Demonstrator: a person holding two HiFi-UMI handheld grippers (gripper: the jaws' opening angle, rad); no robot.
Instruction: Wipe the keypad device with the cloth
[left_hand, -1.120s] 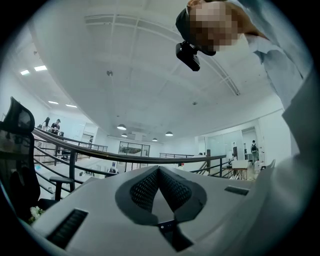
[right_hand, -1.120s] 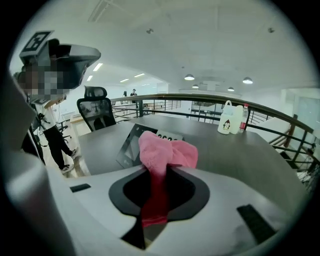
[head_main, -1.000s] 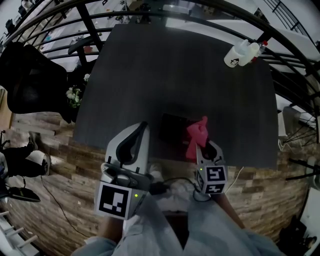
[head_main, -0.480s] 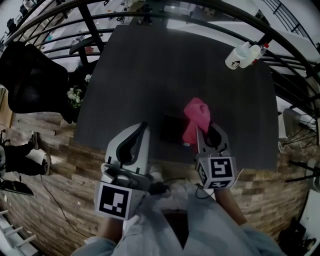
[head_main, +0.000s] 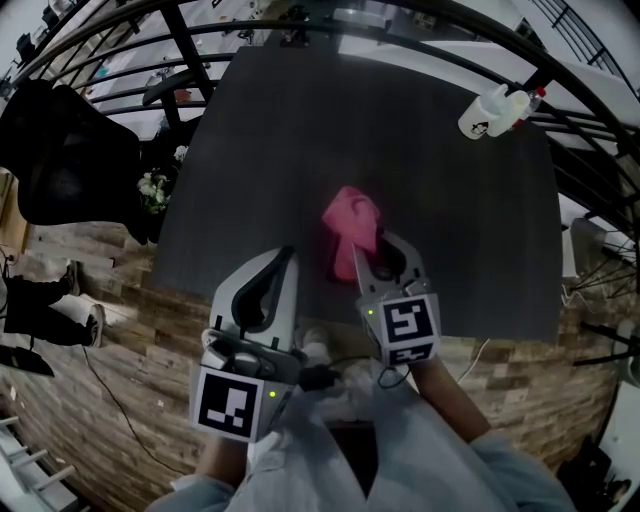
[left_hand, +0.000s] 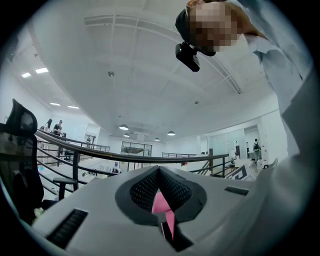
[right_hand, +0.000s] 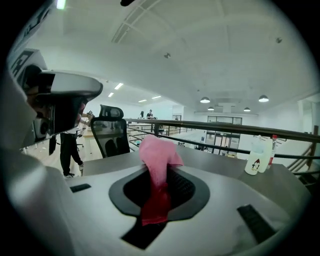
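A pink cloth (head_main: 350, 222) hangs bunched from my right gripper (head_main: 366, 258), which is shut on it over the near middle of the dark table (head_main: 300, 120). In the right gripper view the cloth (right_hand: 158, 156) rises out between the pads and folds over. The keypad device lies under the cloth and I cannot make it out in any view. My left gripper (head_main: 287, 254) is held at the table's near edge, left of the cloth, its jaws together with nothing held. In the left gripper view (left_hand: 159, 172) only a pink sliver shows through the slit.
A white spray bottle (head_main: 495, 110) stands at the table's far right corner, also in the right gripper view (right_hand: 258, 155). A black office chair (head_main: 60, 150) and a small bunch of flowers (head_main: 150, 190) are beyond the left edge. A dark railing (head_main: 400, 25) runs behind the table.
My right gripper has carried the cloth left and forward, from the device's right side to above it, covering the device. The left gripper has stayed put.
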